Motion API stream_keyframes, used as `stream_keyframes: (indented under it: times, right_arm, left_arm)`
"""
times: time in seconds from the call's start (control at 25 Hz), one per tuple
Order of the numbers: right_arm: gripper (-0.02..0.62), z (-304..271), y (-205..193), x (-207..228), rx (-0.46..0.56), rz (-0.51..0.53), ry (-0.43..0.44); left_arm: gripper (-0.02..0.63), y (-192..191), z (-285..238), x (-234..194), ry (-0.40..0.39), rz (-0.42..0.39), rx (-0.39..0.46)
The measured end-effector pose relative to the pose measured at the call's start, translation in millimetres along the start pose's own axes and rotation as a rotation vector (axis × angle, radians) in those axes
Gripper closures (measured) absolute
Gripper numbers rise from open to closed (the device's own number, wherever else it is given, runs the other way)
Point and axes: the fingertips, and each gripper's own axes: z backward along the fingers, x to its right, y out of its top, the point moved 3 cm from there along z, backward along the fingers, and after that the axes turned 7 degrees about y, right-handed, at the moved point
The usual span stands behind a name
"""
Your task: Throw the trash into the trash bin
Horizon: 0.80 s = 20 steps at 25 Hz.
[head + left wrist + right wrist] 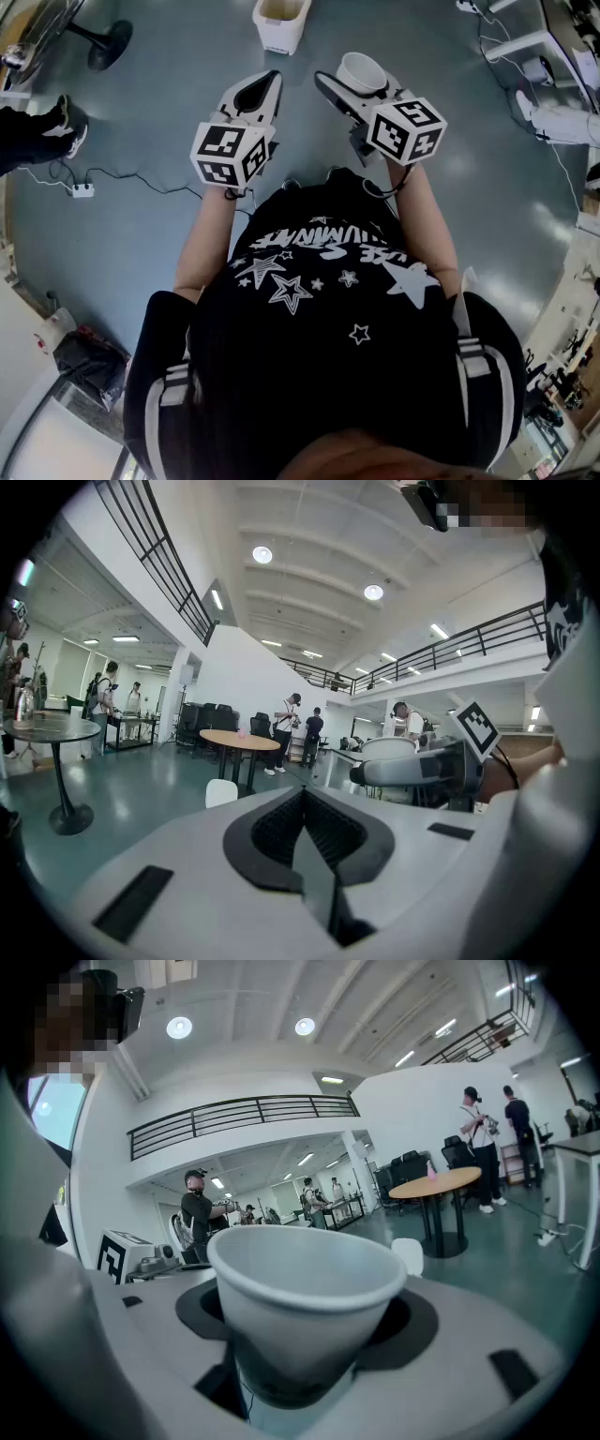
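"White tapered paper cup (300,1297): where does it sit, and what does it hold?"

"(a) Upright, mouth up, between the jaws of the right gripper (356,82). The jaws stand wide and press on its lower wall. Its inside shows only bare white paper."

"And the left gripper (267,84)?"

"(b) Jaws together, ribbed pads meeting, with nothing between them. It is held beside the right gripper, and the two do not touch."

"The other container?"

"(c) White rectangular plastic trash bin (279,39), open-topped, on the floor ahead of both grippers' tips and more in line with the left one. Its inside looks pale tan. Whether anything lies in it cannot be told."

"Edges and free room?"

"(d) Glossy grey-green floor (159,103) lies open between the tips and the bin's near rim. Out to the left of the left gripper are a white power strip (82,190) on a dark cable, a black round table foot (108,45) and another person's black-and-white shoe (67,127). Out to the right of the right gripper is a white frame (525,45) with trailing cables. In the gripper views, a round wooden table (448,1183) stands beyond the bin."
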Motion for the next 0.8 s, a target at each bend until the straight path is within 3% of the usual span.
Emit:
stream_keyframes:
  times: [0.36,0.8]
  right_arm:
    - [0.259,-22,-5,1,-0.022,0.001,0.008]
    - [0.259,-65,21,63,-0.040,-0.007,0.056]
  left_arm:
    - [0.595,3,-5,-23,0.028,0.009,0.014]
    - [0.595,10,-58,-53,0.095,0.014,-0.005]
